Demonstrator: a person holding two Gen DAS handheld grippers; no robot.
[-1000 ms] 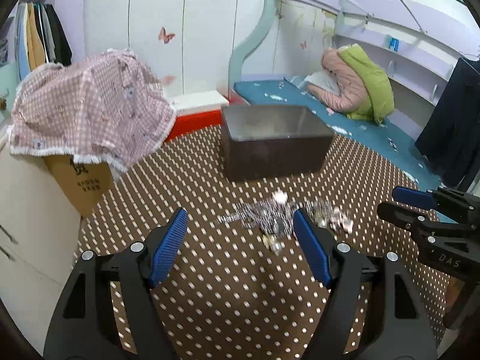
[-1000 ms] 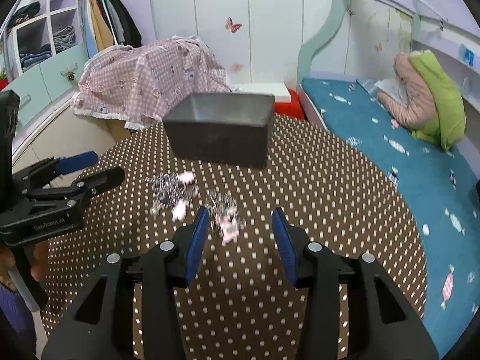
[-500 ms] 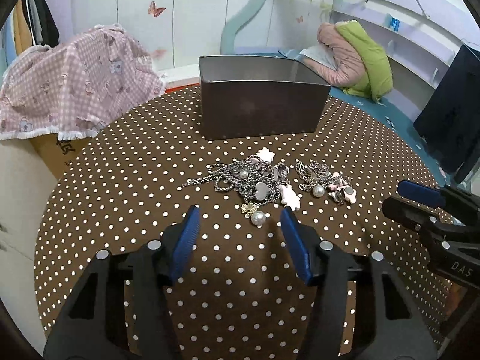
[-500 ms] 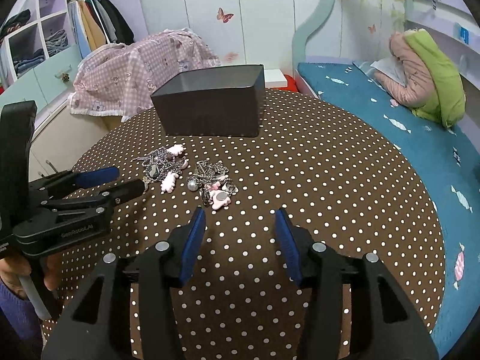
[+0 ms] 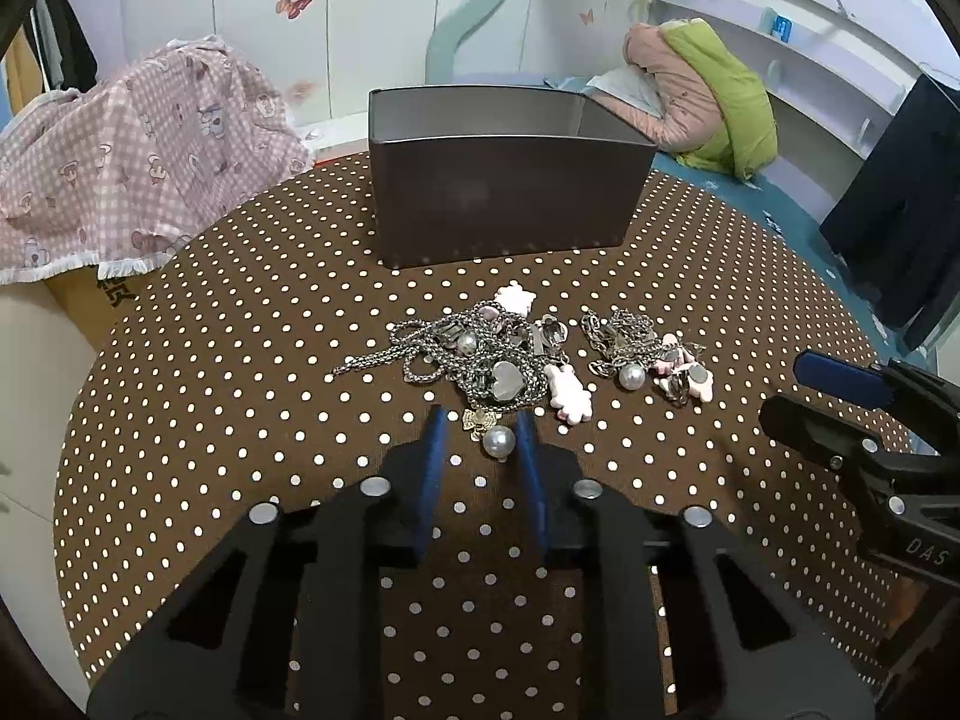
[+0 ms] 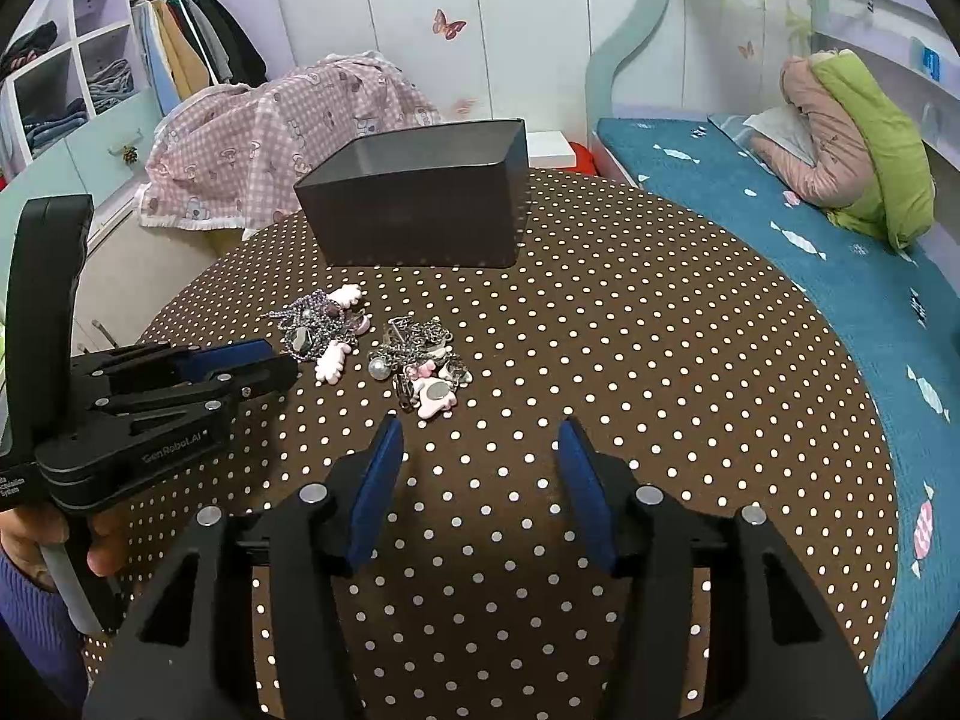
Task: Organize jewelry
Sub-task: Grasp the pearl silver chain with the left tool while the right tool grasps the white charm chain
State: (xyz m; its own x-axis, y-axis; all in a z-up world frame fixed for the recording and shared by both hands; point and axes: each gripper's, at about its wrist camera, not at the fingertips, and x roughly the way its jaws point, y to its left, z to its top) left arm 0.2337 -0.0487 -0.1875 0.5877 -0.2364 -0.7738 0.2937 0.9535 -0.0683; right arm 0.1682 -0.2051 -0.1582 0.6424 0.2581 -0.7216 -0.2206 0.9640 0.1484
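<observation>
Where the left wrist view looks down its own fingers, the left gripper [image 5: 477,429] shows narrow jaws that have just been closing, with the pearl pendant [image 5: 499,441] and a small gold charm [image 5: 480,420] lying between the blue tips. Whether the pads already press on the pearl cannot be told. The chain cluster [image 5: 480,360] extends away from the gripper toward the metal box [image 5: 504,204], its loose tail running out to the left — so the pearl is the nearest end of the piece. A second, smaller cluster [image 5: 648,354] lies to the right, apart from the first, nearer the right gripper [image 5: 804,390] at the frame edge.

From the right wrist view, the right gripper [image 6: 480,450] stands about half open with nothing between its jaws; these have just been widening. The second cluster [image 6: 420,366] lies ahead and slightly left of it on the dotted bench [image 6: 660,360]. This view alone shows the box's hollow interior [image 6: 420,150] and the left gripper [image 6: 270,363] side-on, low over the bench — with a hand [image 6: 90,546] on its handle.
</observation>
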